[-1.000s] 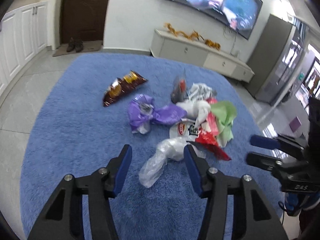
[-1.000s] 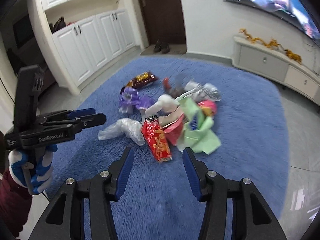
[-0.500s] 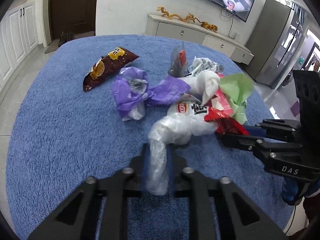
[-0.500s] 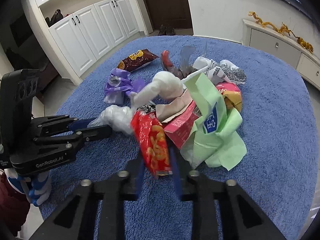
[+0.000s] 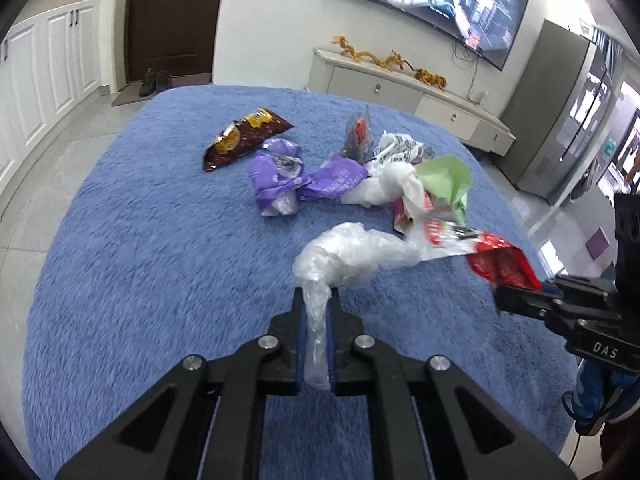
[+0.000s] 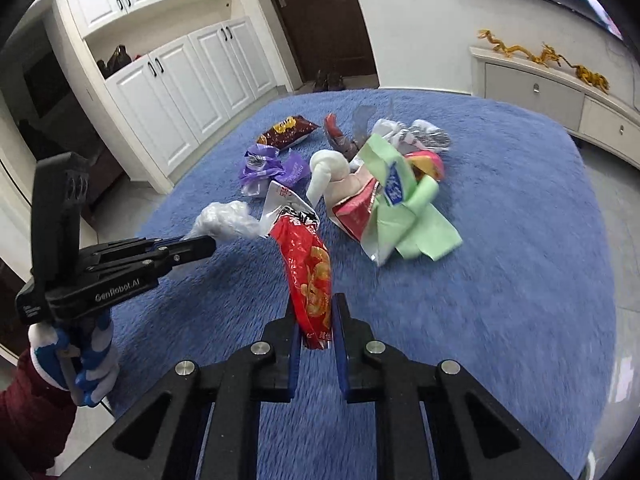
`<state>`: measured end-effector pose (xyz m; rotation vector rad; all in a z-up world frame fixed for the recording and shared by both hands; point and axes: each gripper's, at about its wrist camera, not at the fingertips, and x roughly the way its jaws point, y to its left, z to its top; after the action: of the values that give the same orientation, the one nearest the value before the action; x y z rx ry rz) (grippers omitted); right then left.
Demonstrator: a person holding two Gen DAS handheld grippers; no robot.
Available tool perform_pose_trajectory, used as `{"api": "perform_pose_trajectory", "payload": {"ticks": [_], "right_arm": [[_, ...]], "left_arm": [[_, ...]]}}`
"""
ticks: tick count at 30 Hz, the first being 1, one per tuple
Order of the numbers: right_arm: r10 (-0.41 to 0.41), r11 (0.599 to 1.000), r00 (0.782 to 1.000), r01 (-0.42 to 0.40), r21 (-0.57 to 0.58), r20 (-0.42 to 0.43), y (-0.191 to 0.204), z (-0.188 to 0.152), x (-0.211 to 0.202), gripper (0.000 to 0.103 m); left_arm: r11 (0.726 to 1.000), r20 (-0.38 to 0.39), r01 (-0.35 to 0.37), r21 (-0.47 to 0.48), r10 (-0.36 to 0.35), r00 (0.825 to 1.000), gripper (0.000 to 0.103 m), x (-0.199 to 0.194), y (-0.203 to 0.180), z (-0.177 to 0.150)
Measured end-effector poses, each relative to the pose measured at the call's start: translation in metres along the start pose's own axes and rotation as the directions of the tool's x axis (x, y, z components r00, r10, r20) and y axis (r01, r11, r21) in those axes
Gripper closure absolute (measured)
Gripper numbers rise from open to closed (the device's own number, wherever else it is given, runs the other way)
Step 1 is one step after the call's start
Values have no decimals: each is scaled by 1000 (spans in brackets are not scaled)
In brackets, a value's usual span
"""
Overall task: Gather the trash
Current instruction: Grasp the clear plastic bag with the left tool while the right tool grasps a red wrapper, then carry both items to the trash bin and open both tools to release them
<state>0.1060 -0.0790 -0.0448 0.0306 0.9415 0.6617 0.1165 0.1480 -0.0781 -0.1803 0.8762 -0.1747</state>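
Note:
My left gripper [image 5: 317,294] is shut on a crumpled clear plastic bag [image 5: 352,256], lifted a little off the blue rug [image 5: 140,260]. My right gripper [image 6: 314,302] is shut on the lower end of a red snack wrapper [image 6: 310,276], which hangs above the rug. In the left wrist view the red snack wrapper [image 5: 500,262] shows at the right, gripped by the right gripper [image 5: 504,294]. In the right wrist view the left gripper [image 6: 210,244] holds the clear plastic bag [image 6: 226,222] at the left. A white printed wrapper [image 5: 444,238] stretches between the two.
More trash lies on the rug: a brown chip bag [image 5: 244,136], a purple bag [image 5: 288,180], a white knotted bag [image 5: 388,184], green paper [image 6: 404,216], a pink carton [image 6: 354,212]. White cabinets [image 6: 176,92] stand left, a low TV console [image 5: 408,88] behind. A gloved hand [image 6: 76,356] grips the left tool.
Both grippers went from open to shut, the left on the clear bag, the right on the red wrapper. Both pieces have since come up off the pile and toward the cameras.

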Motion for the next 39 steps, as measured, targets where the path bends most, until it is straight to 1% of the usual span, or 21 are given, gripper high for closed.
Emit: {"api": "perform_pose_trajectory", "payload": {"ticks": [4,10,15,18,22,25,28,30,32,35,37,39], "right_arm": [[1,1000,999,-2,25,48,0,-11,-29,89],[-24,998,992,17,62,124,-2,-25,-77,89],[-64,995,981,49,84,185,0,-41,-113,89],[-91,991,970,66,116,227,-10,-56,-142,89],[-154,979,945,107,173,288,-25,-82,-182,89],[-211,963,922,140,229,324,-40,-107,-212,89],[-275,940,895,174,293,352,-57,-135,-243,89],[-326,920,873,204,334,364,-67,-153,-263,89],[-373,899,850,233,371,371,-75,-172,-281,89],[-436,867,823,278,413,363,-87,-197,-297,89],[-474,845,810,306,439,346,-95,-211,-301,89],[-495,823,805,315,472,326,-108,-223,-300,89]], "left_arm": [[1000,44,-13,-7,13,999,96,-25,-5,-5],[1000,105,-8,-6,8,994,96,-56,-21,-10],[1000,154,7,16,-10,988,96,-82,-43,-9],[999,184,25,48,-33,982,96,-99,-63,-10],[995,199,59,76,-73,977,96,-113,-90,-12],[992,198,87,96,-104,975,96,-120,-114,-16],[984,189,118,132,-142,972,96,-122,-144,-22],[979,179,138,150,-164,970,96,-121,-161,-24],[971,159,165,170,-193,968,96,-118,-183,-27],[957,119,198,211,-226,967,96,-109,-219,-31],[943,78,217,253,-243,967,96,-100,-248,-36],[927,31,233,293,-253,967,96,-88,-271,-41]]}}
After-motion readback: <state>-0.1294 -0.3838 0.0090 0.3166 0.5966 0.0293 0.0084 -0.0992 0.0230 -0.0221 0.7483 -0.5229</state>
